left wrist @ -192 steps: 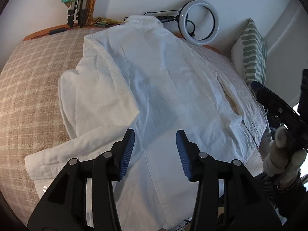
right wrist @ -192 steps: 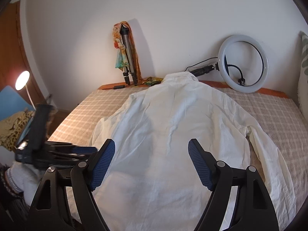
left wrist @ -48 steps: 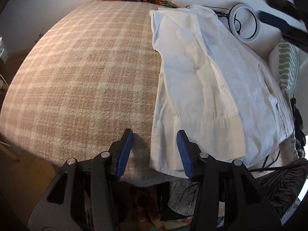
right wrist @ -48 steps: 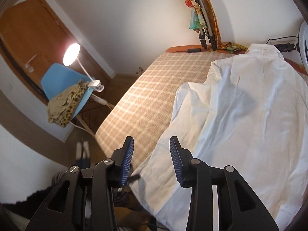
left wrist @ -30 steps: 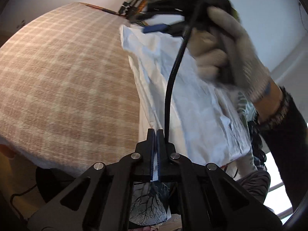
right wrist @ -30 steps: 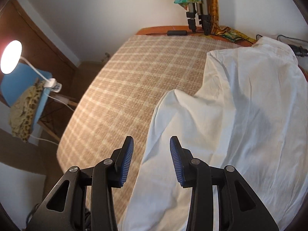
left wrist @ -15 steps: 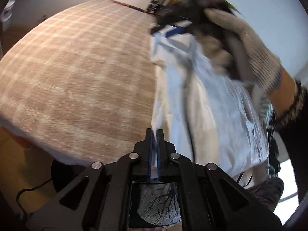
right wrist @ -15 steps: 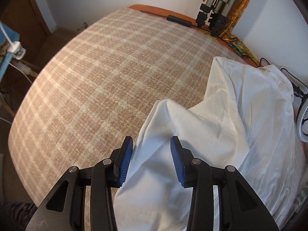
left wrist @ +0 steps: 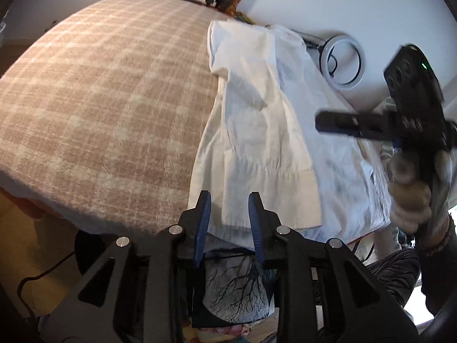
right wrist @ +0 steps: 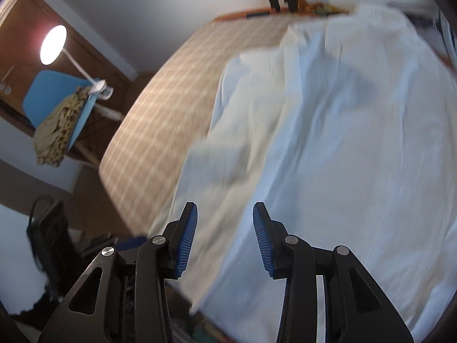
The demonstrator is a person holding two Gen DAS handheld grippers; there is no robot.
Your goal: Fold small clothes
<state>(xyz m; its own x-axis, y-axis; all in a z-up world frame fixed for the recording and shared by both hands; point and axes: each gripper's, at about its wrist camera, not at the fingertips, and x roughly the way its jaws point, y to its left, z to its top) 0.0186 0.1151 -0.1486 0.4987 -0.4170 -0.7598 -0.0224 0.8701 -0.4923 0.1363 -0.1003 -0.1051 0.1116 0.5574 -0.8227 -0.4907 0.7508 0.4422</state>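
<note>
I am holding my left hand-held gripper [left wrist: 228, 224] and right hand-held gripper [right wrist: 225, 238] open (nothing in them) over the white shirt [left wrist: 265, 131] lying on the bed [left wrist: 108, 91].

A bed covered with a beige and cream checked woven blanket [left wrist: 108, 91] carries the things. A white long-sleeved cotton shirt [left wrist: 257, 131] lies flat on its right part, collar toward the far wall, one sleeve folded down over the body. The shirt's hem reaches the near edge. The blanket's left part [right wrist: 160, 108] lies bare.
</note>
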